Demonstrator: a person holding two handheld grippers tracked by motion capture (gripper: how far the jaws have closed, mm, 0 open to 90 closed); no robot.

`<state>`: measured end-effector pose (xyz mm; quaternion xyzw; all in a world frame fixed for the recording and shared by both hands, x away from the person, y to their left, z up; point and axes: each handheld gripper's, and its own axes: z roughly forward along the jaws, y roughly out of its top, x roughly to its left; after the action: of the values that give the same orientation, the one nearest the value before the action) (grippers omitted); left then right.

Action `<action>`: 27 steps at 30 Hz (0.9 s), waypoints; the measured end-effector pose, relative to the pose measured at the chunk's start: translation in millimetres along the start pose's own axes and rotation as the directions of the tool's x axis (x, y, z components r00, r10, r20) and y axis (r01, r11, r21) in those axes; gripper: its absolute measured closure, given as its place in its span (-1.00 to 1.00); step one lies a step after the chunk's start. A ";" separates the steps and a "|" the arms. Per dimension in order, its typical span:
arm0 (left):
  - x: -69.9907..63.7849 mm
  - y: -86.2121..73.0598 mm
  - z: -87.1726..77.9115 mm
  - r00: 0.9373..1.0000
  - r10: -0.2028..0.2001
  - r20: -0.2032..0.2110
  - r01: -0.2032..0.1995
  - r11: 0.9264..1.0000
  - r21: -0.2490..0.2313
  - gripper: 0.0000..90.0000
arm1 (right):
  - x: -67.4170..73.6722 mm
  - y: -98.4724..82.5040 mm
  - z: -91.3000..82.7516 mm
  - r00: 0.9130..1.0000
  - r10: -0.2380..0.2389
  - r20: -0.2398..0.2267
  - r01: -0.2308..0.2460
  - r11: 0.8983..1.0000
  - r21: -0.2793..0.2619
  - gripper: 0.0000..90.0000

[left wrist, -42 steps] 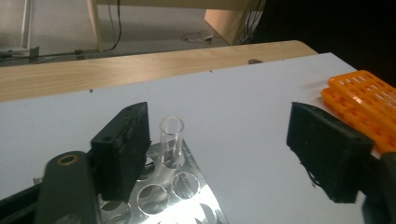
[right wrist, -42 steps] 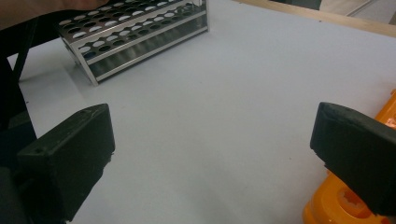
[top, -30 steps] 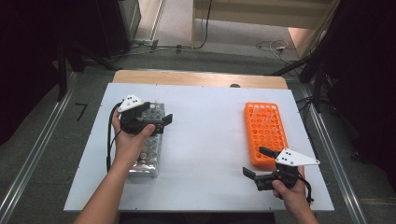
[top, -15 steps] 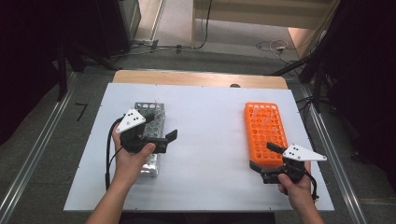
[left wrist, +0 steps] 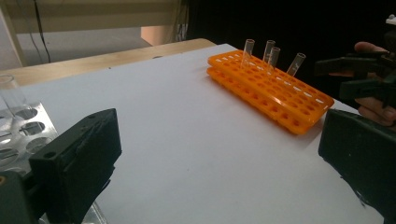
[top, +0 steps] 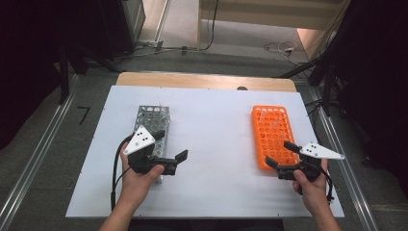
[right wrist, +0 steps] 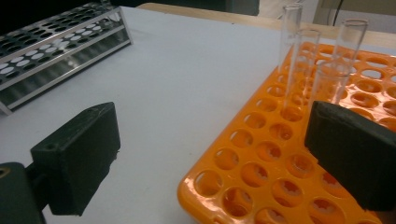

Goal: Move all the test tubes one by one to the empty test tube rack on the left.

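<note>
We are starting at nine o'clock on the white table (top: 216,125), where the metal rack (top: 153,117) is lying lengthwise. The left gripper (top: 169,150) is hovering over that rack's near end, its jaws spread wide and gripping nothing, pointing toward three o'clock. In the left gripper view we are seeing a clear tube (left wrist: 10,95) standing in the metal rack at the left edge. Moving across, bare table is separating the two racks. At three o'clock the orange rack (top: 272,134) is lying flat, with four glass tubes (right wrist: 299,60) standing upright near its far end. At its near right corner, around five o'clock, the right gripper (top: 280,155) is hanging with jaws released, empty, just beside the orange rim.
</note>
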<state>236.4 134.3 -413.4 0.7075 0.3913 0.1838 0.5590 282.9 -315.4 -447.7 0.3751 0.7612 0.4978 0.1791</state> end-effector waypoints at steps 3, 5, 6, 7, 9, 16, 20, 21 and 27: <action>-1.0 -1.6 0.6 1.000 0.003 0.001 -0.003 1.000 0.006 -1.00 | -6.2 0.5 2.8 1.000 0.010 0.021 -0.010 1.000 0.008 -0.94; -1.4 -2.0 0.6 1.000 -0.001 0.005 0.001 1.000 0.004 -1.00 | -9.8 1.2 5.3 0.999 0.023 0.047 -0.023 1.000 0.015 -0.90; -1.7 -2.1 0.7 1.000 -0.001 0.004 0.001 1.000 0.005 -1.00 | -11.8 1.5 6.4 0.998 0.029 0.055 -0.030 0.999 0.016 -0.89; -2.1 -2.2 0.7 1.000 -0.004 0.006 0.004 1.000 0.005 -1.00 | -13.5 1.7 7.3 0.997 0.044 0.056 -0.045 0.999 0.017 -0.87; -2.5 -2.5 1.1 1.000 -0.008 0.014 0.008 1.000 0.003 -1.00 | -16.4 2.0 10.1 0.996 0.051 0.068 -0.053 0.998 0.020 -0.81; -2.6 -3.6 1.1 1.000 -0.008 0.016 0.008 1.000 0.008 -1.00 | -27.8 1.7 25.6 0.986 0.088 0.143 -0.099 0.993 0.066 -0.53; -1.2 -3.8 0.9 1.000 -0.013 0.019 0.012 1.000 0.006 -1.00 | -32.7 3.7 32.6 0.968 0.116 0.224 -0.138 0.986 0.089 -0.18; -0.7 -3.9 0.7 1.000 -0.017 0.017 0.016 1.000 0.007 -1.00 | -33.7 4.2 34.1 0.964 0.122 0.237 -0.148 0.984 0.096 -0.11; 0.4 -3.8 0.1 1.000 -0.022 0.018 0.022 1.000 0.000 -1.00 | -33.5 5.2 38.5 0.947 0.120 0.298 -0.162 0.979 0.121 0.18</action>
<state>235.4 134.9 -417.1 0.7049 0.3938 0.1712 0.5646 331.7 -315.3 -463.4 0.5095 0.7318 0.3929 0.2248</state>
